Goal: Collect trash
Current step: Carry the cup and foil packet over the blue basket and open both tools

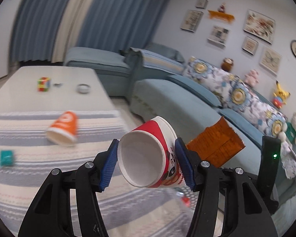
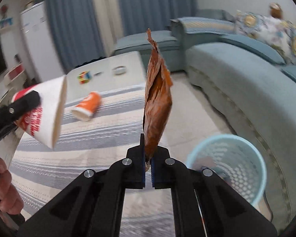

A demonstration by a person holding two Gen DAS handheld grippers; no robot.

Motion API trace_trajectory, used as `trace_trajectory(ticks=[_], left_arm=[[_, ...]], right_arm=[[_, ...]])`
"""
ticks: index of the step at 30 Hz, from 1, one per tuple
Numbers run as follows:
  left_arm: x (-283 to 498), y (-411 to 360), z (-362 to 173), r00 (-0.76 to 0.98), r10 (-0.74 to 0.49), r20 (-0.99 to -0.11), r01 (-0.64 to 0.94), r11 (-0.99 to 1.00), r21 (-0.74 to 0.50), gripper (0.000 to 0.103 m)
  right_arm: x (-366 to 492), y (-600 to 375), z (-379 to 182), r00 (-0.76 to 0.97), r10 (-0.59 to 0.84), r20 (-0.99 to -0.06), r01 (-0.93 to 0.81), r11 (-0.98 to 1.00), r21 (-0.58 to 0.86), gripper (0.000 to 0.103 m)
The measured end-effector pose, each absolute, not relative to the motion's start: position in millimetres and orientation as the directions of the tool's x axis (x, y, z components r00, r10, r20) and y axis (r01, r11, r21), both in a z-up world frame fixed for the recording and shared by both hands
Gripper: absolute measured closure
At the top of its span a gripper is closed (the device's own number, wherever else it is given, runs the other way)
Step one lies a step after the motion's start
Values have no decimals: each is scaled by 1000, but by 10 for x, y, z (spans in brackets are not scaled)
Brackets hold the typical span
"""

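My left gripper (image 1: 146,164) is shut on a red and white paper cup (image 1: 148,154), held in the air with its mouth toward the camera; the cup also shows in the right wrist view (image 2: 45,110). My right gripper (image 2: 147,165) is shut on the bottom of an orange-brown snack bag (image 2: 156,102), which stands upright above the jaws; the bag also shows in the left wrist view (image 1: 215,144). An orange paper cup (image 1: 63,128) lies on its side on the striped cloth (image 1: 39,169), also seen from the right wrist (image 2: 87,105). A light blue mesh bin (image 2: 227,165) stands on the floor at lower right.
A small teal packet (image 1: 7,158) lies on the cloth. On the white table (image 1: 73,75) sit a colour cube (image 1: 43,84) and a small round dish (image 1: 83,88). A blue sofa (image 1: 177,102) with cushions and toys runs along the right.
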State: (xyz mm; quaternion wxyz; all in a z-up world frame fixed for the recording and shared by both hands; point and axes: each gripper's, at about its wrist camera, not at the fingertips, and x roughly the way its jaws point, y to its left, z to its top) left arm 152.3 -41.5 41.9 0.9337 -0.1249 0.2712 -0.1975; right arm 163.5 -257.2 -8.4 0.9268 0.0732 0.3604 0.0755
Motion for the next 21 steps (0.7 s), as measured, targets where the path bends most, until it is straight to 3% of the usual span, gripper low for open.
trace_trajectory(ticks=[11,21], left_arm=[[1762,-1718,106,654,-510,-558,402,860,-315,47],[1905,-2211,-730,511,-504,-697,440,849,-292,46]], right_arm=[[1578,-3697,-798,604,125,-787,143,955,261,100],[1512,-4071,-1567,479,150,-865,266,914,305,100]])
